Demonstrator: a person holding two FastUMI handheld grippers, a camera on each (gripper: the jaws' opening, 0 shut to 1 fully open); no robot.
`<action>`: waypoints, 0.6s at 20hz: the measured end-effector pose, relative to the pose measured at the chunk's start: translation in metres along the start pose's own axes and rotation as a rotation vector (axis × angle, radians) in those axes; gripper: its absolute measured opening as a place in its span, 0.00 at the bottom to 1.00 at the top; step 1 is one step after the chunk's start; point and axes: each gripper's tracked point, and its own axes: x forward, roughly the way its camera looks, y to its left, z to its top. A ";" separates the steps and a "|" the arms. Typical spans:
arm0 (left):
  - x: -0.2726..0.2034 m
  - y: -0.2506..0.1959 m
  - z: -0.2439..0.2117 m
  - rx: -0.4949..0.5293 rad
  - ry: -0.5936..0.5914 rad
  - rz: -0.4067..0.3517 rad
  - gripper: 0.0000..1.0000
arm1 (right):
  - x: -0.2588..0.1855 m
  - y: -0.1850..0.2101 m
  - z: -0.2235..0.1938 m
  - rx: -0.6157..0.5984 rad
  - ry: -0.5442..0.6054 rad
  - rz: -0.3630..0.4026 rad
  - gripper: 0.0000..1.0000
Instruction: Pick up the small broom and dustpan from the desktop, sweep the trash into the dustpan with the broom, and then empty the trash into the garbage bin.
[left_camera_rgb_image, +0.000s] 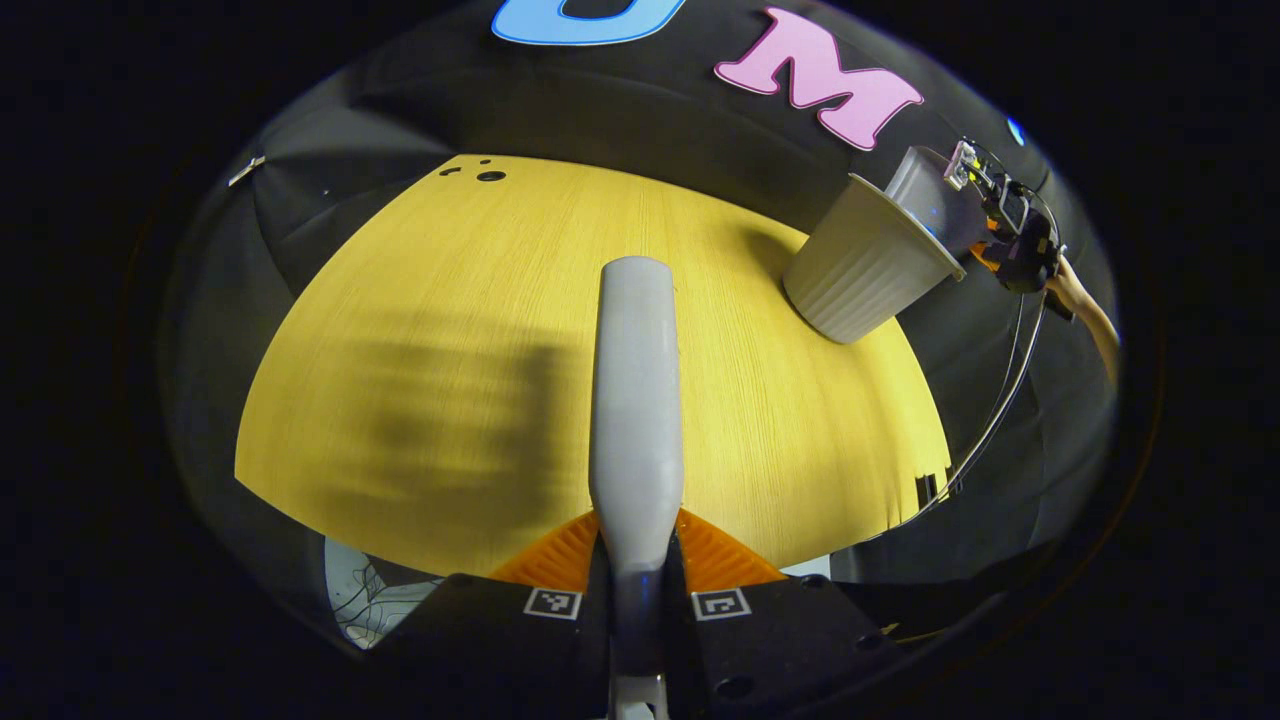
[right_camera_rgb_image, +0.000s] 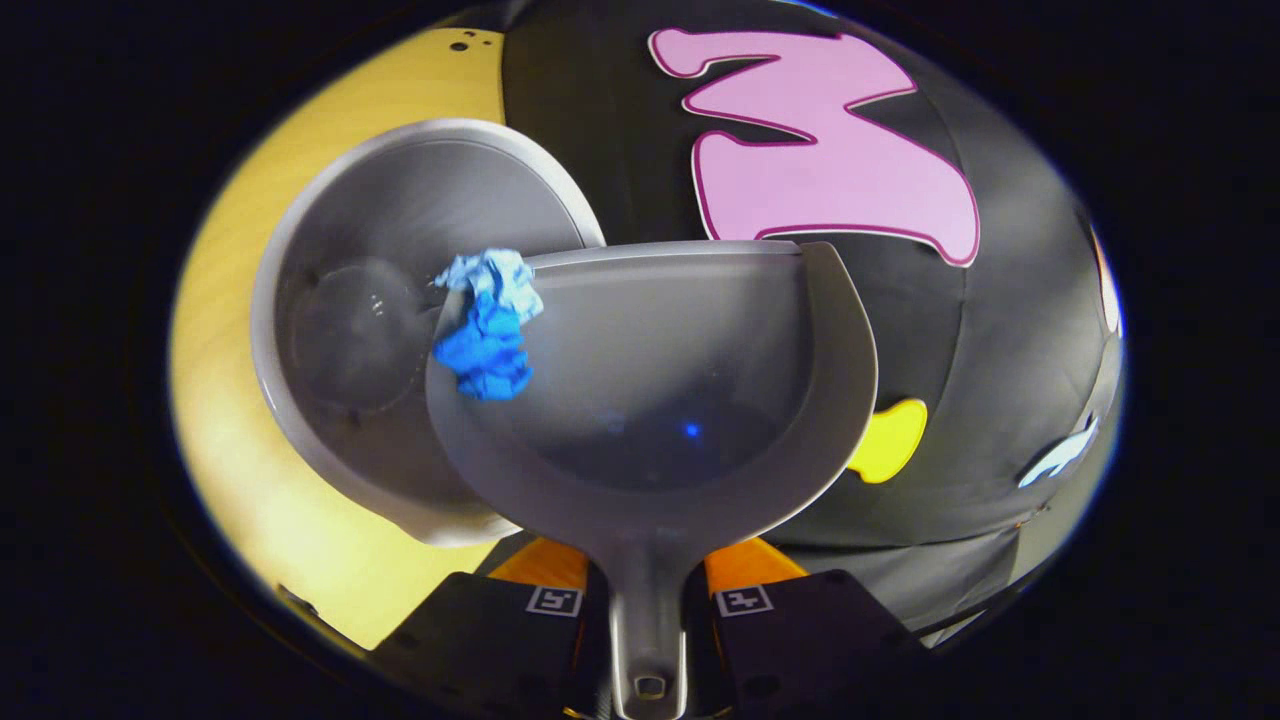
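Over the bin (right_camera_rgb_image: 380, 330), right gripper (right_camera_rgb_image: 648, 600) grips the dustpan (right_camera_rgb_image: 660, 400).

Left gripper (left_camera_rgb_image: 636, 600) clamps the grey broom handle (left_camera_rgb_image: 636, 400), which points to 12 o'clock over the yellow wooden desktop (left_camera_rgb_image: 420, 300). At 2 o'clock, pale ribbed garbage bin (left_camera_rgb_image: 865, 265) on the desktop edge; the other gripper (left_camera_rgb_image: 1010, 225) holds a grey dustpan (left_camera_rgb_image: 925, 190) at its rim.

Broom (left_camera_rgb_image: 636, 390) bristles hidden behind own handle; dustpan (right_camera_rgb_image: 650, 400) hides near rim of bin (right_camera_rgb_image: 380, 330).
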 end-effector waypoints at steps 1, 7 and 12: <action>0.000 0.000 0.000 0.000 0.002 0.000 0.26 | -0.003 0.000 -0.001 -0.028 -0.007 -0.028 0.33; 0.001 0.001 0.001 0.006 0.003 0.004 0.26 | 0.000 -0.005 0.007 -0.053 -0.029 -0.074 0.33; -0.001 0.002 0.006 0.008 -0.021 0.021 0.26 | -0.002 -0.010 0.003 0.072 -0.012 -0.027 0.33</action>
